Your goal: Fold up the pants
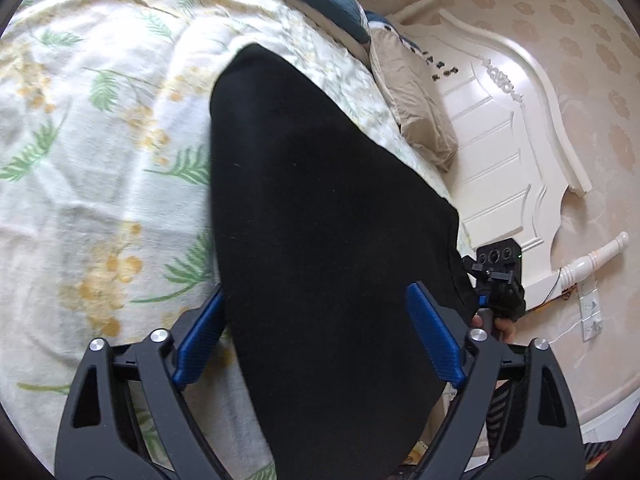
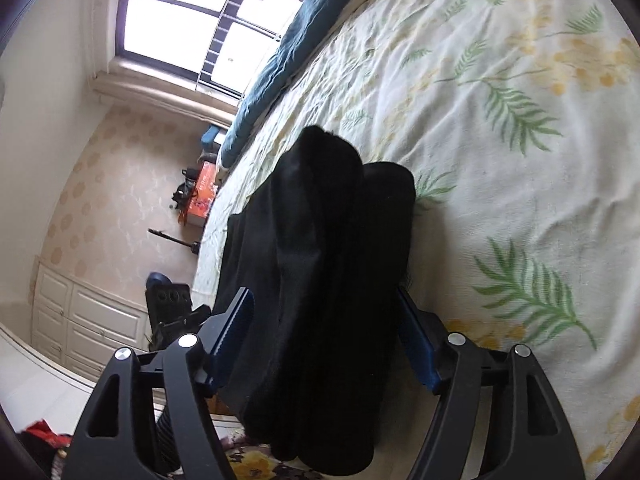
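The black pants point(image 1: 320, 220) lie on the floral bedsheet point(image 1: 100, 160), running away from me toward the pillows. My left gripper point(image 1: 316, 300) is open, its blue pads point(image 1: 434, 336) standing wide on either side of the near end of the pants. In the right wrist view the pants point(image 2: 320, 280) are bunched in long folds, and my right gripper point(image 2: 324, 308) is open with its blue pads point(image 2: 234, 340) either side of the fabric. The right gripper also shows in the left wrist view point(image 1: 496, 276) at the pants' right edge.
A white headboard point(image 1: 500, 128) and a beige pillow point(image 1: 416, 96) lie to the right in the left wrist view. A dark blue blanket point(image 2: 288, 52) lies along the far bed edge. An orange box point(image 2: 202, 196) sits on the floor below a window point(image 2: 196, 20).
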